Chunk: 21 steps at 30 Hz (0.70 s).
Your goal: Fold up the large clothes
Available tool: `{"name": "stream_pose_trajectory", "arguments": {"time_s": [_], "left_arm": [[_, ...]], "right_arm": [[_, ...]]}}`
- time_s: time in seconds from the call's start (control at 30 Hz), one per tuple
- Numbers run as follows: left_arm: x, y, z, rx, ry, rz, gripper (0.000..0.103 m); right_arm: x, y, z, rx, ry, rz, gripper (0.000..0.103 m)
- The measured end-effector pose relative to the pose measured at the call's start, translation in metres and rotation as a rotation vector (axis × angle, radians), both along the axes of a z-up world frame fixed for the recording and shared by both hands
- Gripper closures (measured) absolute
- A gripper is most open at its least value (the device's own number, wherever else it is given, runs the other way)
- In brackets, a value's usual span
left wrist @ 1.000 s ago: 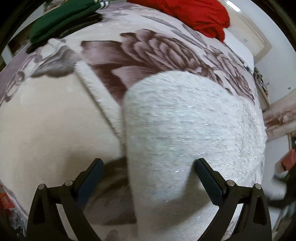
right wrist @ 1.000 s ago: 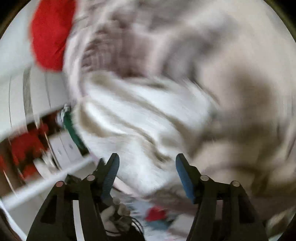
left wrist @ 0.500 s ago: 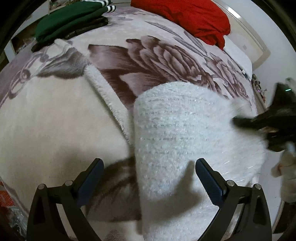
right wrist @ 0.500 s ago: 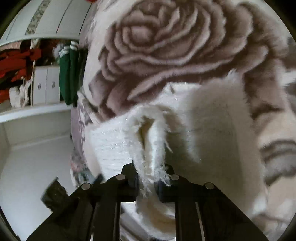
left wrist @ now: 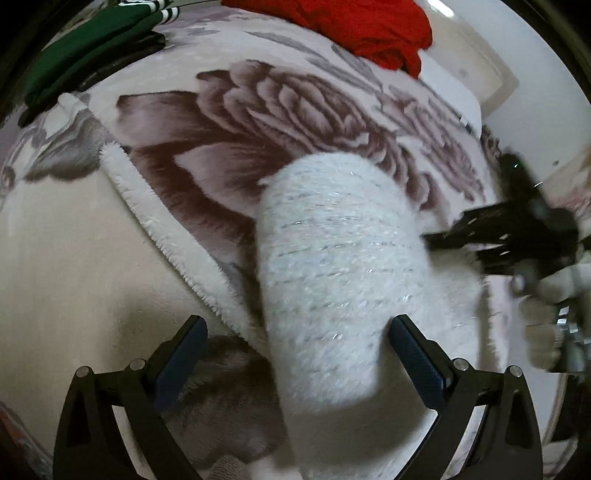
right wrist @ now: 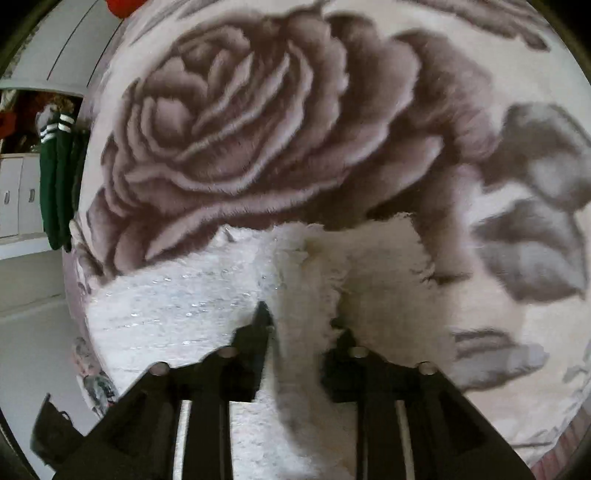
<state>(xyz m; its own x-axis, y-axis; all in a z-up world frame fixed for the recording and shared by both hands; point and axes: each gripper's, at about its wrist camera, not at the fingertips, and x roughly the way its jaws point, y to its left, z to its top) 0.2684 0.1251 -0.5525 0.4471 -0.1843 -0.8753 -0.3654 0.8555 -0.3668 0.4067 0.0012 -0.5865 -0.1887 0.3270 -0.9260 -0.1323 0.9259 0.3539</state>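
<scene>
Left wrist view: the left gripper point(left wrist: 295, 358) hovers, jaws wide apart, over a white fuzzy sweater point(left wrist: 340, 266) on a rose-patterned blanket point(left wrist: 258, 122); right wrist view: the right gripper point(right wrist: 301, 328), jaws opening, pinches the sweater's edge.

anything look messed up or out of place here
Nothing damaged or spilled. The white fuzzy sweater is bunched into a ridge between the right gripper, whose jaws are opening. The red garment lies crumpled, unfolded.

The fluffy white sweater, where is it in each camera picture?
Left wrist: the fluffy white sweater fills the middle, running down between the open left gripper.
Right wrist: lower middle, a fold between the opening right gripper.
Shared landmark: the big rose blanket.
</scene>
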Motion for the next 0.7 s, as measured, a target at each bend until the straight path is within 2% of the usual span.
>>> {"name": "stream_pose_trajectory", "arguments": {"time_s": [0.1, 0.13, 0.17, 0.3, 0.37, 0.43, 0.47, 0.5, 0.53, 0.6, 0.7], "left_arm": [[-0.002, 0.006, -0.007, 0.004, 0.008, -0.004, 0.000], [-0.004, 0.008, -0.009, 0.000, 0.011, -0.003, 0.000], [-0.005, 0.010, -0.011, -0.006, 0.014, -0.001, 0.000], [-0.010, 0.010, -0.010, -0.012, 0.015, 0.000, 0.000], [-0.011, 0.008, -0.008, 0.002, 0.015, -0.006, 0.000], [-0.010, 0.007, -0.006, 0.016, 0.016, -0.014, 0.000], [-0.009, 0.006, -0.004, 0.027, 0.020, -0.021, 0.000], [-0.008, 0.005, -0.003, 0.033, 0.023, -0.025, 0.000], [-0.007, 0.005, -0.001, 0.046, 0.025, -0.031, 0.000], [-0.006, 0.006, 0.002, 0.061, 0.029, -0.038, 0.000], [-0.003, 0.008, 0.006, 0.014, 0.015, -0.037, 0.000]], "right_arm": [[-0.006, -0.012, 0.018, 0.086, 0.026, -0.047, 0.055], [-0.013, -0.026, 0.035, 0.129, 0.028, -0.078, 0.044], [-0.019, -0.036, 0.044, 0.141, 0.021, -0.093, 0.039], [-0.062, -0.084, 0.074, 0.147, 0.029, -0.105, 0.037], [-0.094, -0.101, 0.064, 0.158, 0.103, -0.119, 0.034], [-0.113, -0.097, 0.042, 0.161, 0.157, -0.105, 0.034], [-0.125, -0.095, 0.025, 0.177, 0.213, -0.100, 0.035], [-0.132, -0.093, 0.014, 0.188, 0.248, -0.111, 0.043], [-0.141, -0.093, 0.011, 0.208, 0.231, -0.154, 0.089], [-0.146, -0.086, 0.020, 0.191, 0.192, -0.130, 0.092], [-0.147, -0.104, 0.074, 0.244, 0.051, -0.239, 0.093]]}}
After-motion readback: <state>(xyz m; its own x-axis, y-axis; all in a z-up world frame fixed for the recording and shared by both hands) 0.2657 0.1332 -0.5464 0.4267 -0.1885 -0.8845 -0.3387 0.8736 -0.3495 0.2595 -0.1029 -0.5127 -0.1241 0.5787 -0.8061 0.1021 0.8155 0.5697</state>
